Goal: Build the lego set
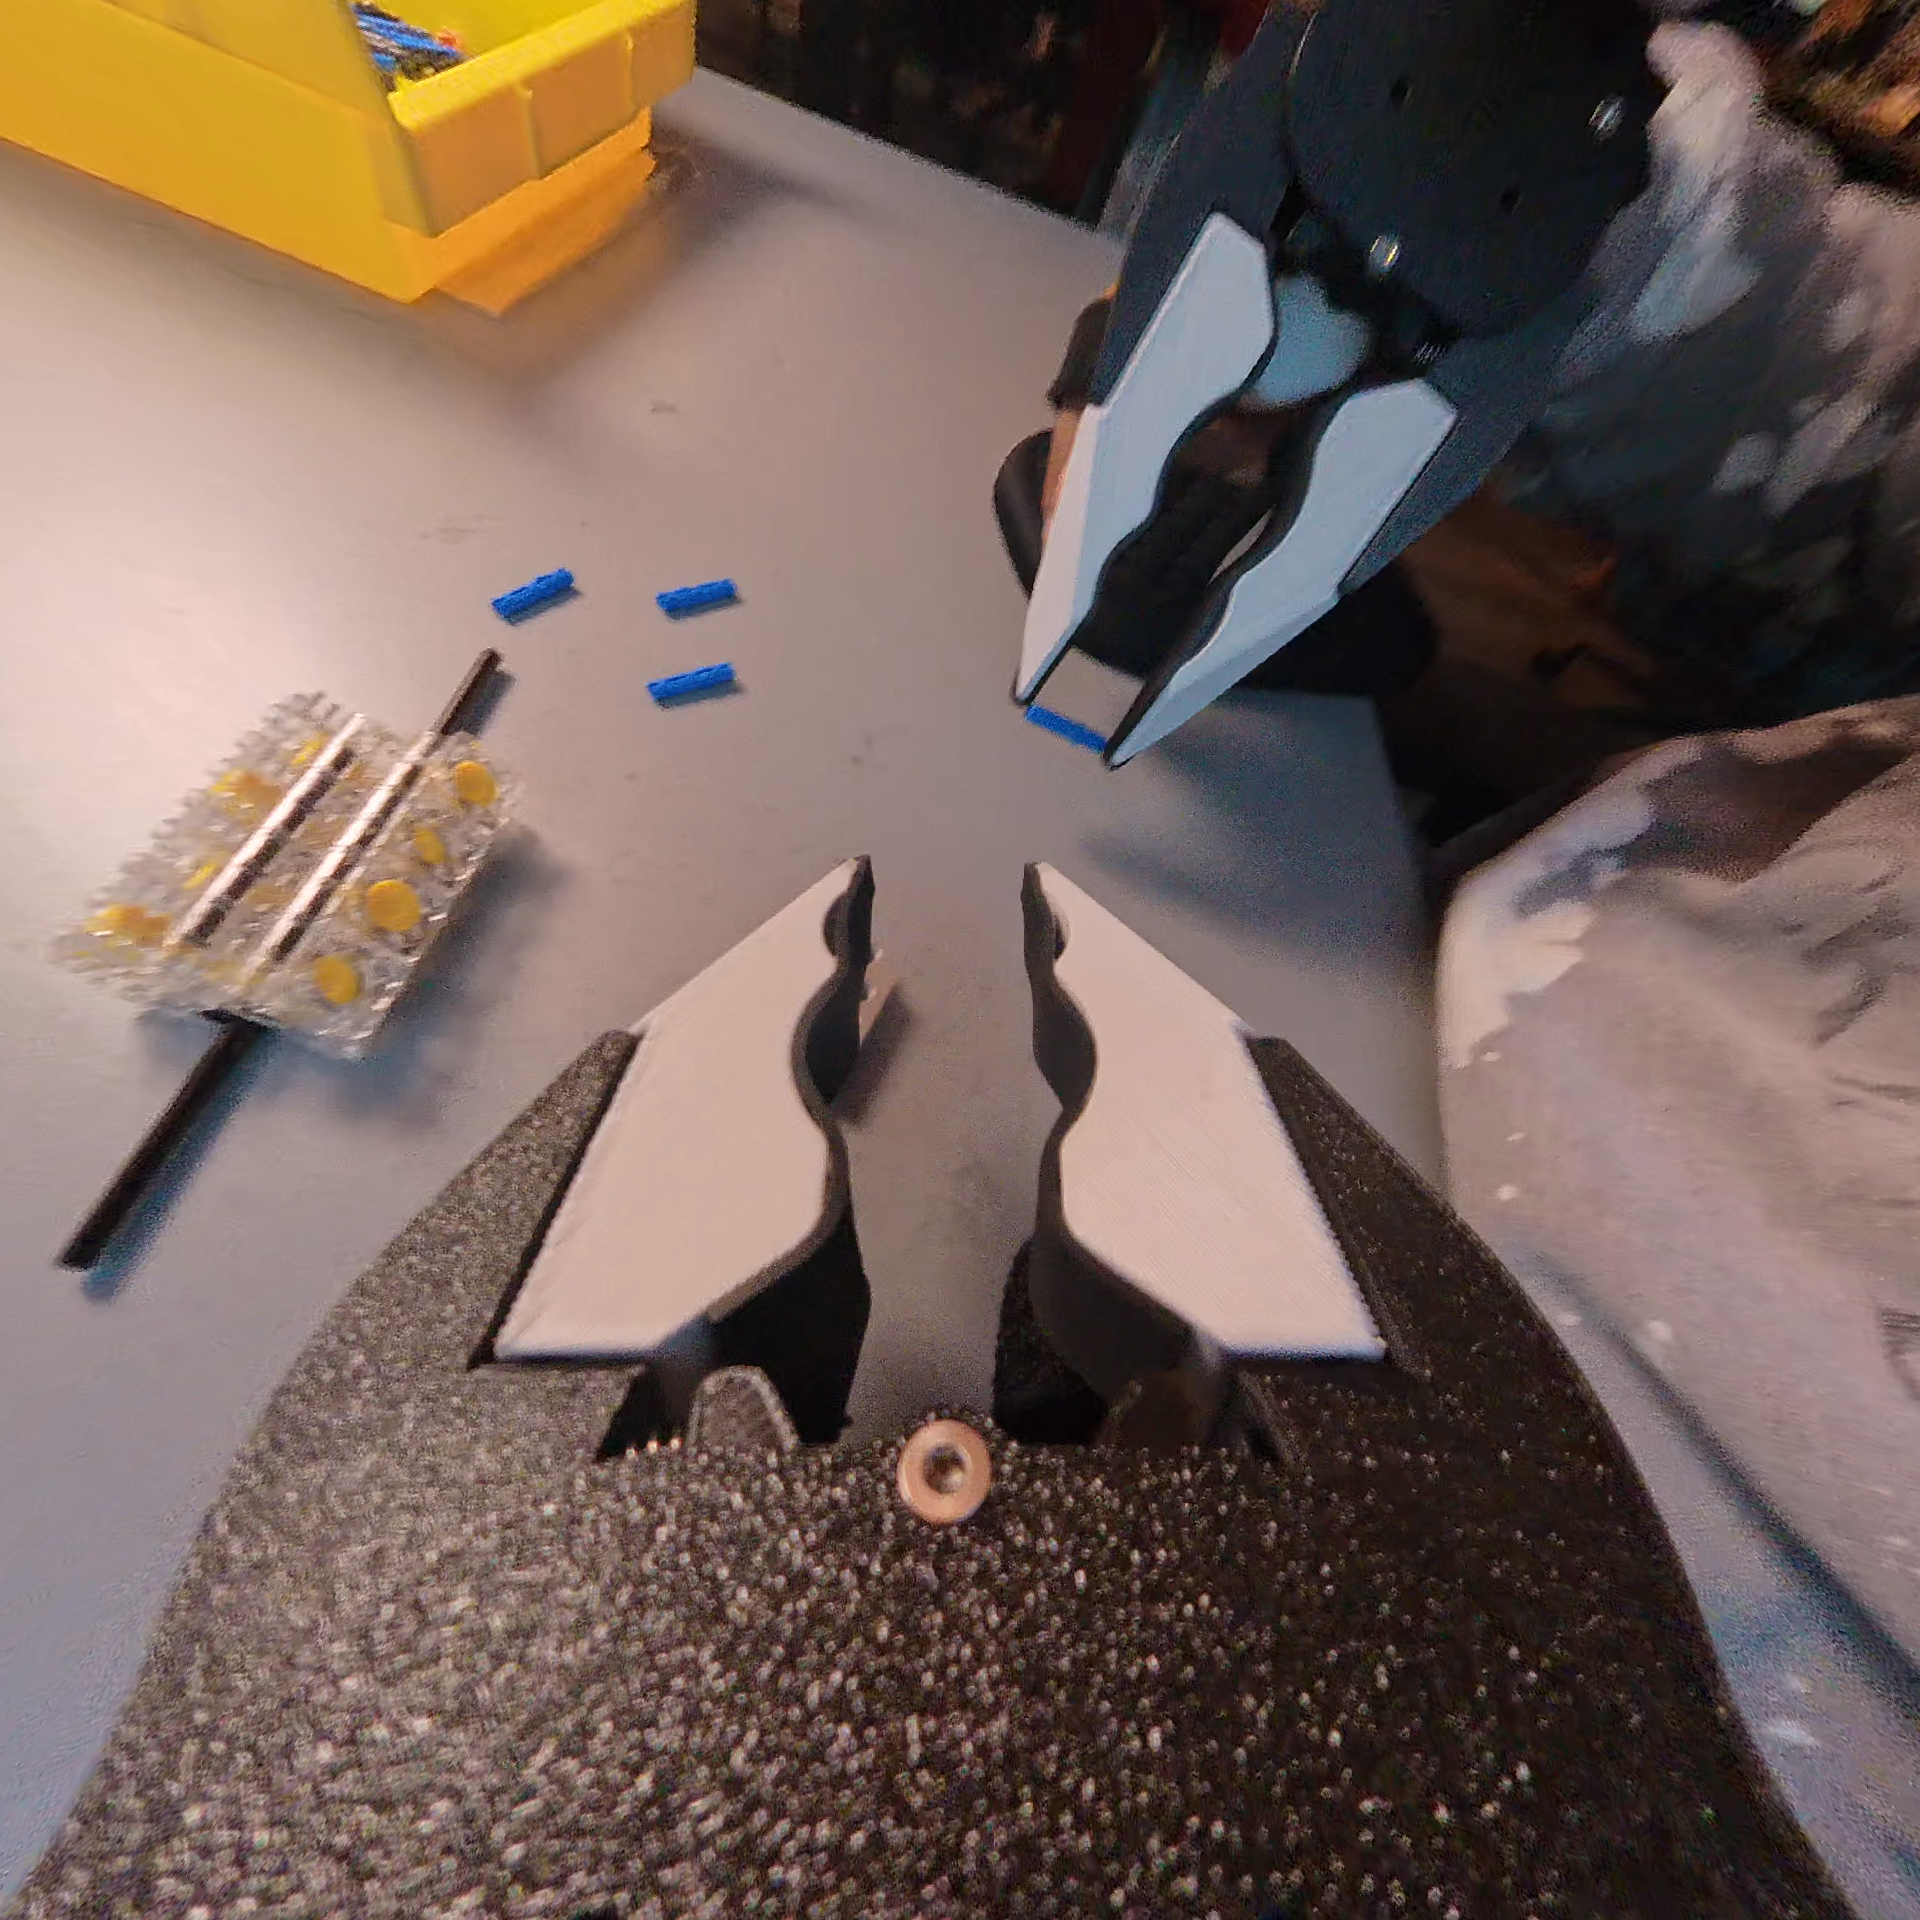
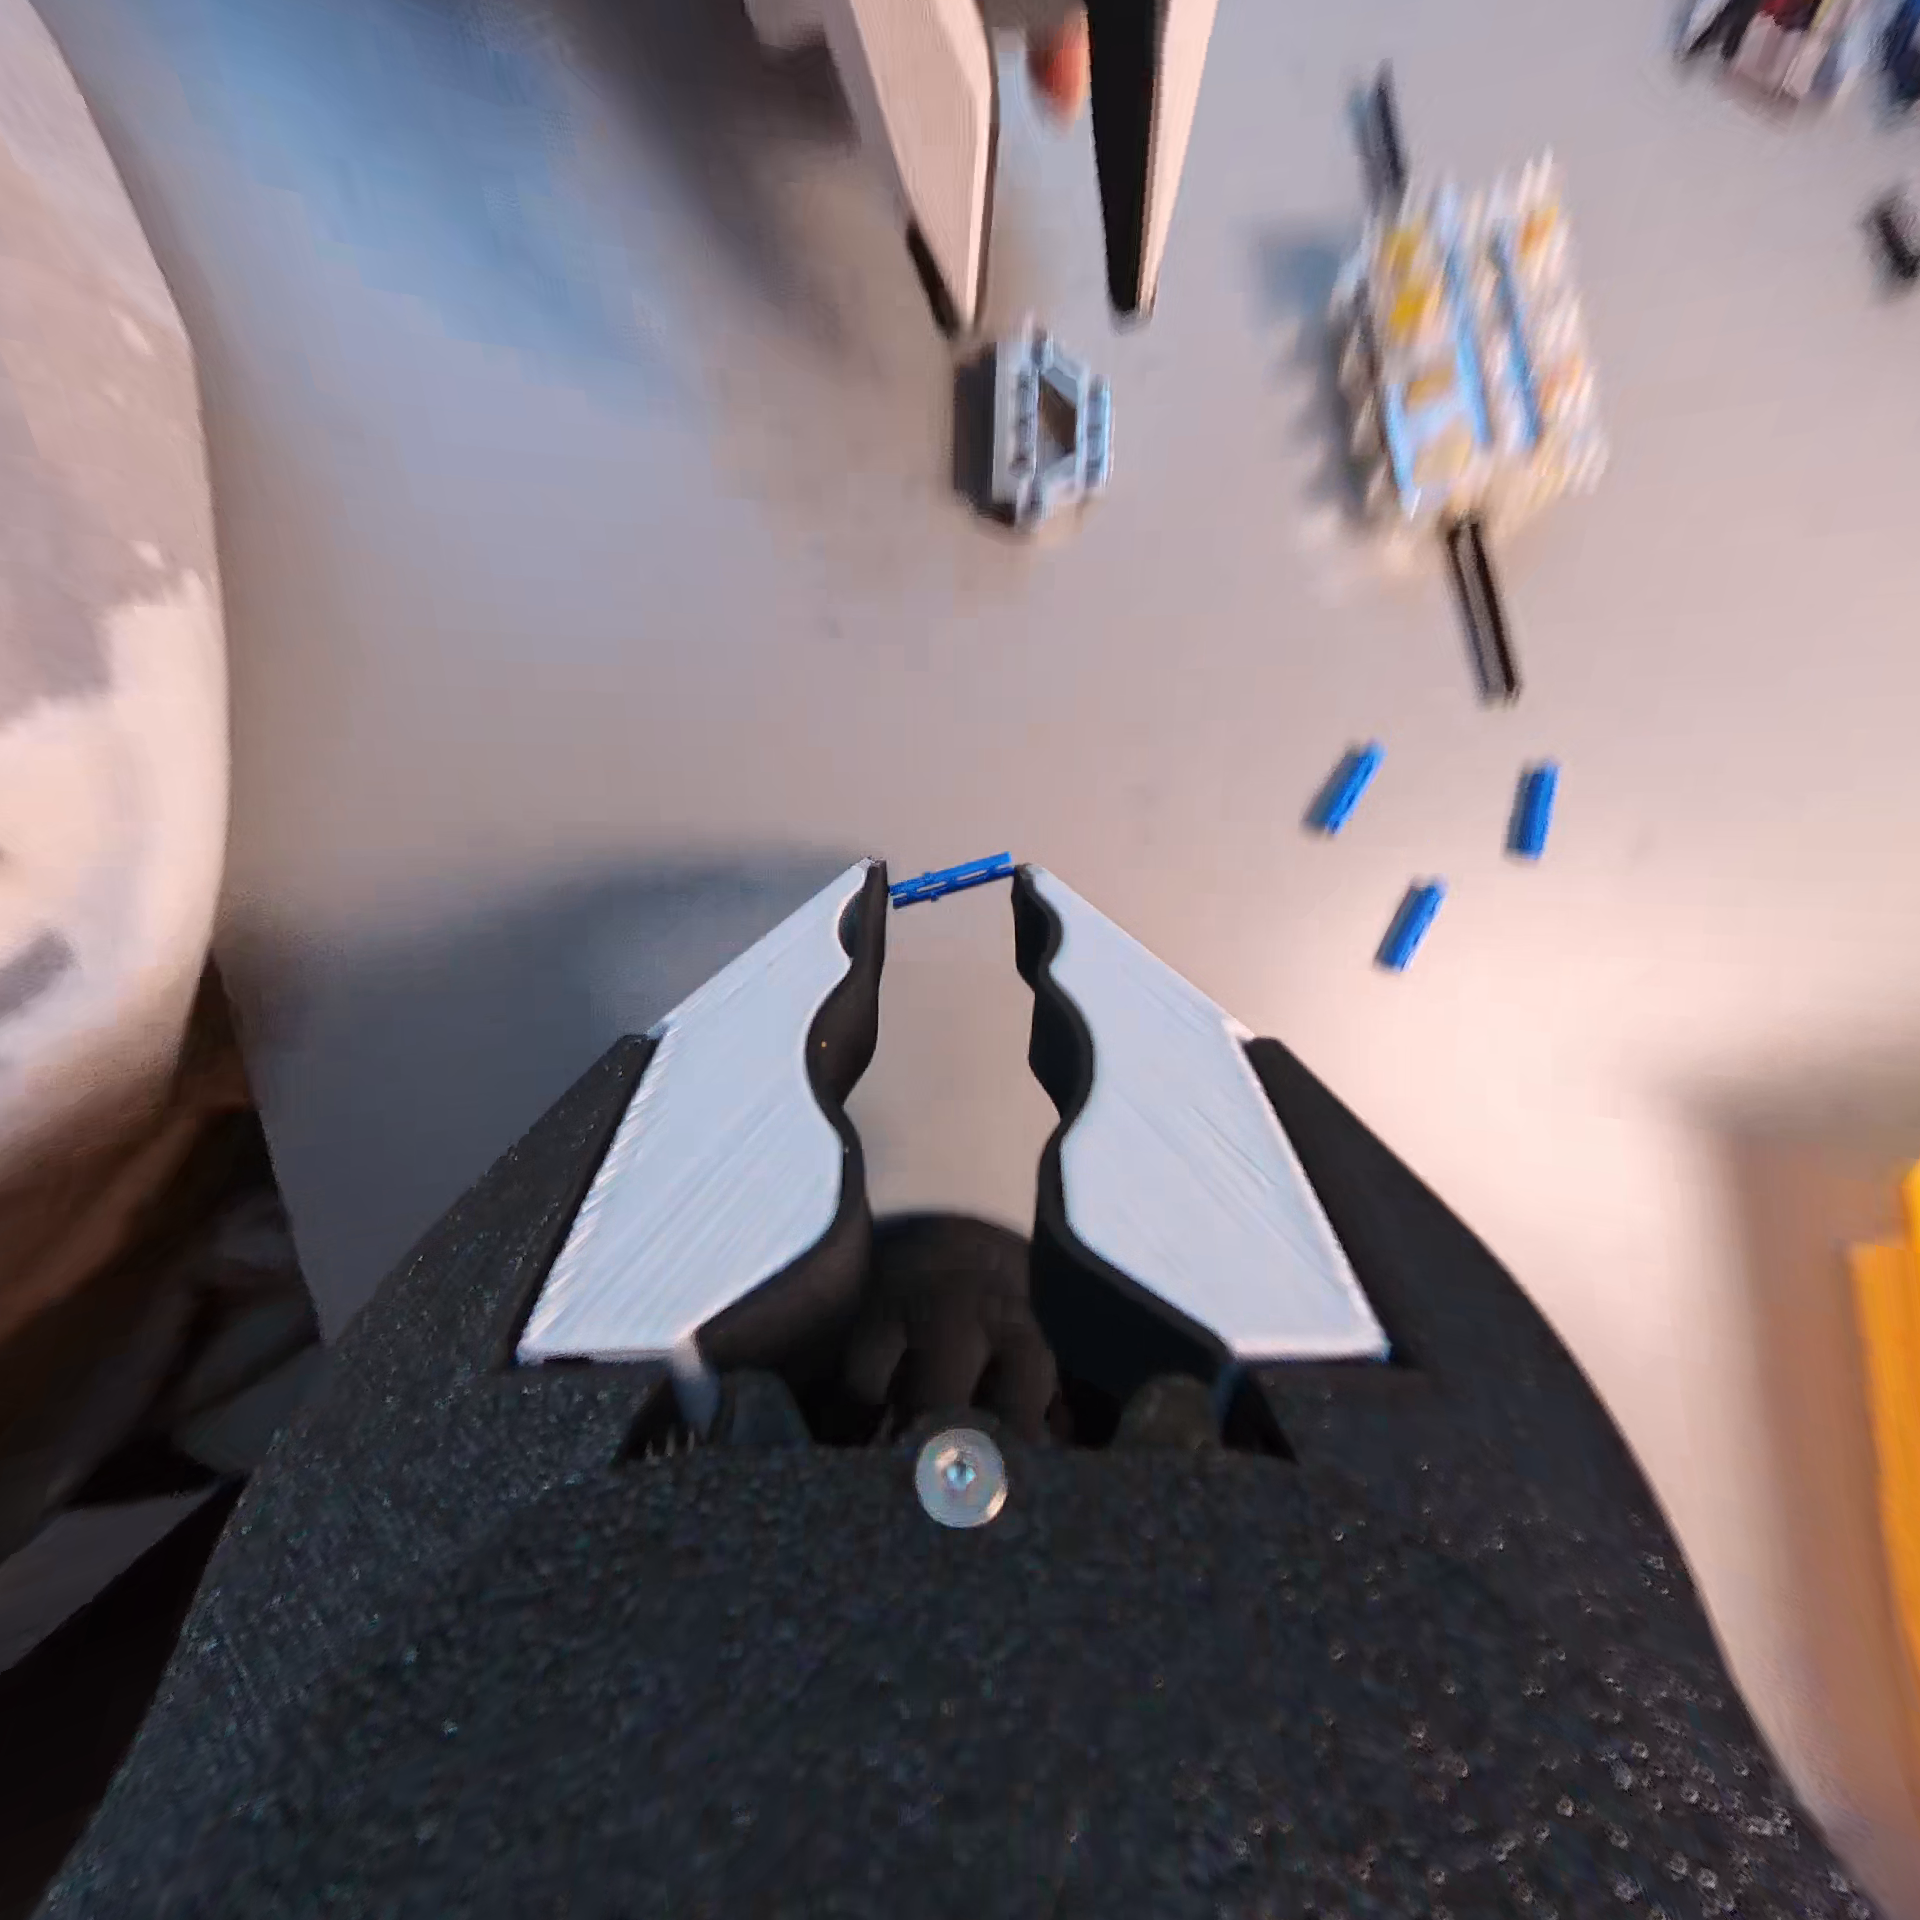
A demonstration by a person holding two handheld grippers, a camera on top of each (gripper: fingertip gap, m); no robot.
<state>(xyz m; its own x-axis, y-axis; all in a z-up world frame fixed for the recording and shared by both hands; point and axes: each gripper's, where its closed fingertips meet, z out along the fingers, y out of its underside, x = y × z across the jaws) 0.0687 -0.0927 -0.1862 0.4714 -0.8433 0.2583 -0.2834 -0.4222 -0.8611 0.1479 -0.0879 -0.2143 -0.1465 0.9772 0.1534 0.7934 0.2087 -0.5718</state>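
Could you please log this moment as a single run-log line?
right claw: shut on blue pin, endwise | left claw: open, empty, over table | three loose blue pins nearby

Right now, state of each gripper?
Left gripper: open, empty, above the table.
Right gripper: shut on a blue pin, end to end.

Left wrist view: rides close above the grey table, facing forward and down along its own fingers, the yellow bin far left.
Right wrist view: lower, steeply downward, blurred far off.
Shared: clear studded block, loose blue pins, each other's gripper.
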